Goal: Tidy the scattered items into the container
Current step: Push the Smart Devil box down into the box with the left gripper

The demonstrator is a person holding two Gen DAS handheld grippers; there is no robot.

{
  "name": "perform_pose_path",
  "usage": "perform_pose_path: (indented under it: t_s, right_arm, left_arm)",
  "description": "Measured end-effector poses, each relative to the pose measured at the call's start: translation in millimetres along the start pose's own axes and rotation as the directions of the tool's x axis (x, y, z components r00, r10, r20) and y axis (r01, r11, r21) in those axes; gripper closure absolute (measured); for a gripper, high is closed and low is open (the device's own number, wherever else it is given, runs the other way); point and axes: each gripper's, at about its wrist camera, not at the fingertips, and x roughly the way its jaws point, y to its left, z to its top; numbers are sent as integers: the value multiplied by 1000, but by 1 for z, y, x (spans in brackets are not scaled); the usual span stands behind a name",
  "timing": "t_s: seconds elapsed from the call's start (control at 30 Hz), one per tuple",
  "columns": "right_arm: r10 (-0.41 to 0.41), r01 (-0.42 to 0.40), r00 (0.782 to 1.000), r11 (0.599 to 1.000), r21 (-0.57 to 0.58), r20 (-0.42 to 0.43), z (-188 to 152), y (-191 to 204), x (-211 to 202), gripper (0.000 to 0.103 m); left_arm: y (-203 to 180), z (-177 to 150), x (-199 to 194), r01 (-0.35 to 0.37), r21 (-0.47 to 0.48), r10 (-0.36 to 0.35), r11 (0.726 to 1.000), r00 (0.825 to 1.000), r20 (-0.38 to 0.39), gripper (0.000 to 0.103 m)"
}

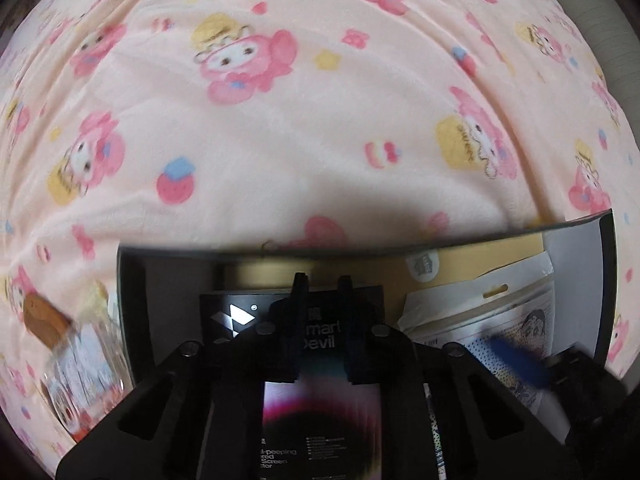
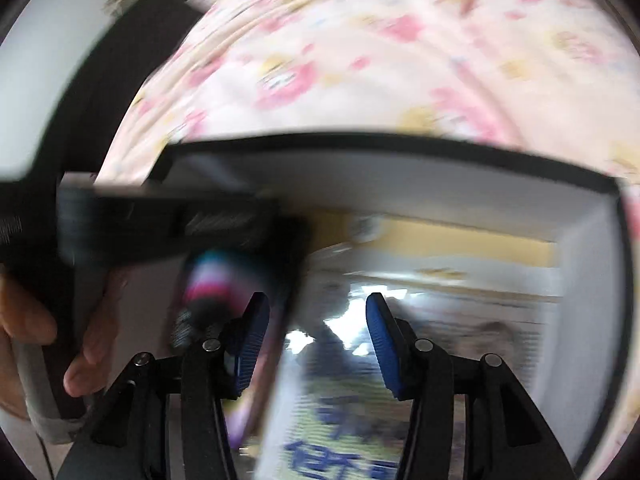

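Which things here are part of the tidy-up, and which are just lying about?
Job:
- container, dark rim, pale walls
- black screen protector box, clamped in the left gripper over the container
- flat packets already inside
- right gripper, jaws apart, nothing between them
- small glass jar, outside the container

Lying about:
- pink cartoon blanket underneath

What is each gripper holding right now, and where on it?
Left gripper pinches the black screen protector box at its top edge; right gripper holds nothing.

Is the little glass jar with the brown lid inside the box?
No, the glass jar lies on the pink blanket, outside the box wall.
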Motion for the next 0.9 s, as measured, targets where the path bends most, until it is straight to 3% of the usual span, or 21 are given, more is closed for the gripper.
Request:
perform_pose_path:
  t_s: [0.1, 0.23, 0.33, 0.43, 0.53, 0.63, 0.7, 0.8, 0.9]
  right_arm:
    - [-79, 78, 996, 997, 18, 44, 0, -9, -10, 57]
    - [-73, 71, 996, 997, 41, 53, 2, -15, -12, 57]
    - [-95, 95, 994, 995, 7, 54, 3, -9, -9, 56]
    - [-129, 129, 991, 991, -20, 31, -1, -10, -1, 56]
    - [-78, 78, 997, 997, 13, -6, -4, -18, 3, 56]
    - [-12, 13, 1000, 998, 57, -29, -9, -27, 3, 56]
    - [30, -28, 999, 996, 81, -28, -15, -30, 0, 56]
    - [71, -70, 997, 990, 119, -4, -29, -32, -16, 56]
    - [22, -28, 998, 995, 101, 58, -41, -23, -42, 56]
  left_arm:
    - [1, -10, -4, 0, -6, 0, 1000, 1000, 0, 91]
    - [-1, -21, -13, 16, 48, -15, 999, 1000, -14, 91]
    - [4, -21, -26, 62, 50, -64, 997, 997, 39, 91]
    - [7, -15, -31, 53, 41, -58, 998, 993, 106, 91]
    - [3, -14, -11, 44, 22, -44, 999, 999, 20, 91]
    - [-3, -19, -13, 26, 30, -27, 999, 999, 40, 91]
    - [1, -18, -18, 54, 18, -55, 998, 998, 41, 91]
    - [6, -31, -47, 103, 35, -106, 994, 988, 109, 89]
    - [2, -66, -82, 40, 125, -68, 991, 971, 230, 83]
